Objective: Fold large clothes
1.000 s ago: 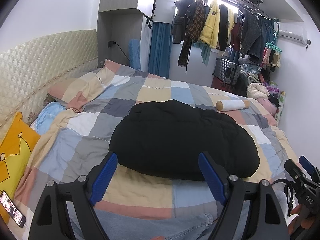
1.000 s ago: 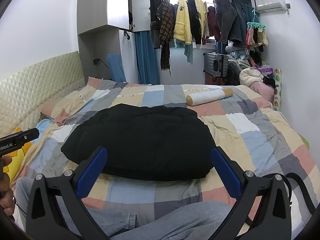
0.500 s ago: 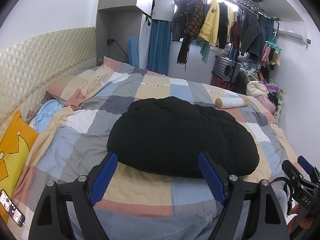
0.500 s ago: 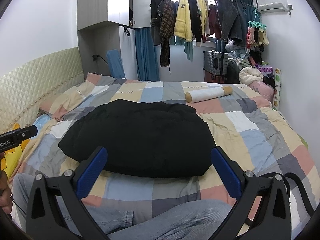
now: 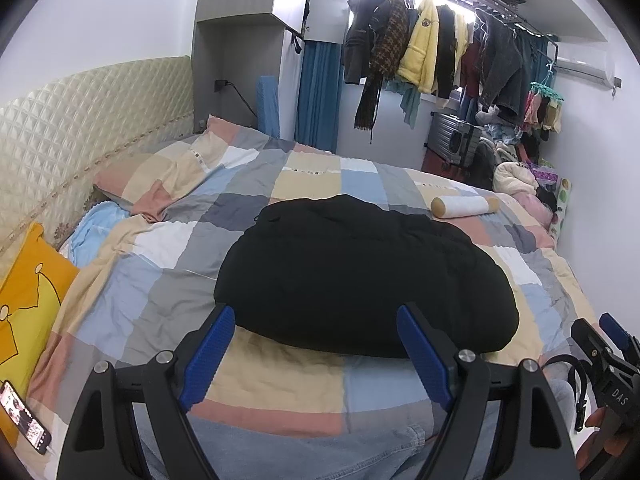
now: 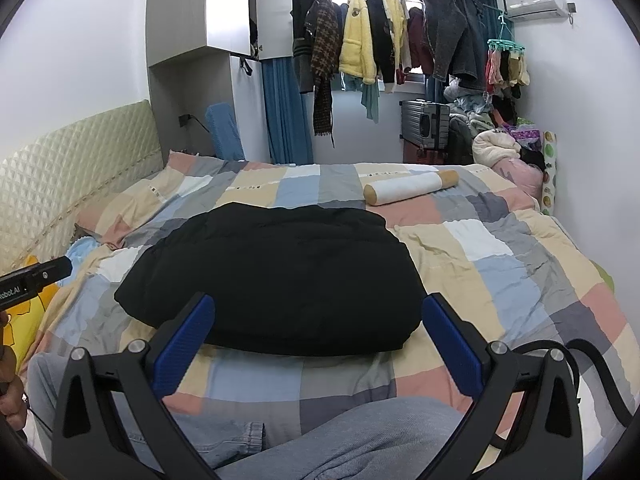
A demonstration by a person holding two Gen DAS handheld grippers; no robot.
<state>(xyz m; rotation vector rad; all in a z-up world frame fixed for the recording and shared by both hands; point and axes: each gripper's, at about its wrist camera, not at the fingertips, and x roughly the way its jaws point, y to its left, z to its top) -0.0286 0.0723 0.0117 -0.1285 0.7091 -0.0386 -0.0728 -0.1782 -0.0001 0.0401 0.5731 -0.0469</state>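
The black padded jacket [image 5: 360,276] is lying folded into a puffy oblong on the checkered quilt [image 5: 140,280], long axis running crosswise, while the left gripper [image 5: 316,332] and right gripper [image 6: 318,320] are hovering spread apart, grasping nothing.

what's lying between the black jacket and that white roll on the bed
Only bare patchwork quilt; the right wrist view shows it clearly between the black jacket and white roll.
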